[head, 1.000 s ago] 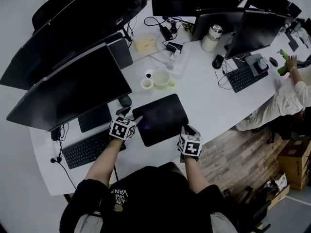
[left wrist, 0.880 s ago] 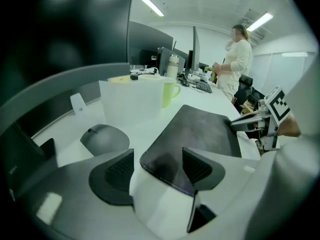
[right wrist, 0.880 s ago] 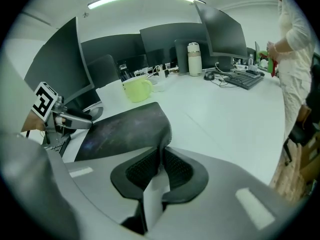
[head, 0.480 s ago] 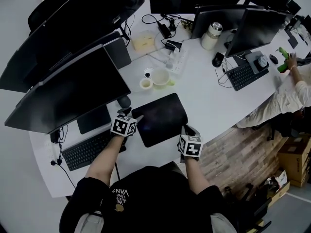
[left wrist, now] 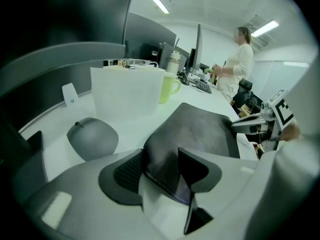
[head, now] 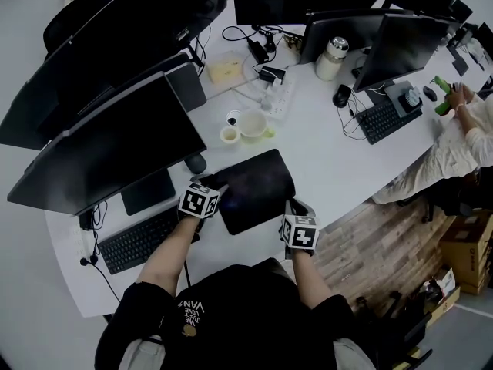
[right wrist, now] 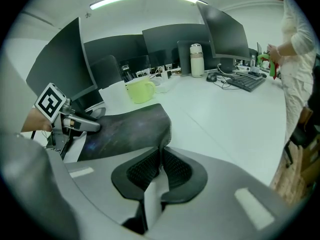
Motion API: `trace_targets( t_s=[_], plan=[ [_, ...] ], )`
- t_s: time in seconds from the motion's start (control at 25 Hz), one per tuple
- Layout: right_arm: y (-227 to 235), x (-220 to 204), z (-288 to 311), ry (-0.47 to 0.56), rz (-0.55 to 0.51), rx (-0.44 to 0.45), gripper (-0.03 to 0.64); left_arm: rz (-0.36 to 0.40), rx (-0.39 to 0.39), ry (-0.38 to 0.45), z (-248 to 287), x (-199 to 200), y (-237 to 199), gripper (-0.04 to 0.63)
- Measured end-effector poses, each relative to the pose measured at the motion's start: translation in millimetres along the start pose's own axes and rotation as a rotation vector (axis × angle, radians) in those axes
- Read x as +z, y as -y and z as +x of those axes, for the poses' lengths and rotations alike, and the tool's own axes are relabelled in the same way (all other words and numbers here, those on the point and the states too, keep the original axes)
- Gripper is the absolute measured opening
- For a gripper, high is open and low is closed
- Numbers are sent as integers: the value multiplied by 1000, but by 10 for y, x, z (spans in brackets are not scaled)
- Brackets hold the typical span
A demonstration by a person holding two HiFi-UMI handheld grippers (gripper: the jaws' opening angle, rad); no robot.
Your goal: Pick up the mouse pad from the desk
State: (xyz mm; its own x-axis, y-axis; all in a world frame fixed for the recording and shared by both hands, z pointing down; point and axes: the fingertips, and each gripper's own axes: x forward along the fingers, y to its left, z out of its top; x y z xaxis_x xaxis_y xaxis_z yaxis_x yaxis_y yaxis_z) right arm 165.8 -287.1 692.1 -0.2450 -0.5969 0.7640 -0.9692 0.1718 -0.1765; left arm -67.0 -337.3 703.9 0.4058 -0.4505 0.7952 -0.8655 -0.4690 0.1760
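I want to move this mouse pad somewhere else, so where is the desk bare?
Bare: the white desk right of the dark rectangular mouse pad, bounded by the yellow-green mug and the far black keyboard. Crowded: behind the mug, round the white power strip.

R gripper — tight on mouse pad

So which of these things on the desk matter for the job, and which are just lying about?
In the job: mouse pad; right gripper, shut on its edge; left gripper, jaws closing around its corner.
Lying about: grey mouse, green mug, keyboard, monitor, white bottle.
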Motion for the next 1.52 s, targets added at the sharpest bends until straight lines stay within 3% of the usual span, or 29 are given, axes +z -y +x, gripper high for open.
trace_targets(
  t_s=[0.12,0.4,1.0,1.52],
  plan=[
    [-10,23,-17,13,8,4,34,25,-25,-9,5,11,80,145],
    [-34,94,-140,57,14,26,34,21,-36,57,-175,147,148,89],
    [-138,88,-802,180,74,24,34,62,-76,205,-782,288,450,61],
    [-413,-19,-1556,317,102,-20,34,154,-105,378,-1493,317,720,54]
  ],
)
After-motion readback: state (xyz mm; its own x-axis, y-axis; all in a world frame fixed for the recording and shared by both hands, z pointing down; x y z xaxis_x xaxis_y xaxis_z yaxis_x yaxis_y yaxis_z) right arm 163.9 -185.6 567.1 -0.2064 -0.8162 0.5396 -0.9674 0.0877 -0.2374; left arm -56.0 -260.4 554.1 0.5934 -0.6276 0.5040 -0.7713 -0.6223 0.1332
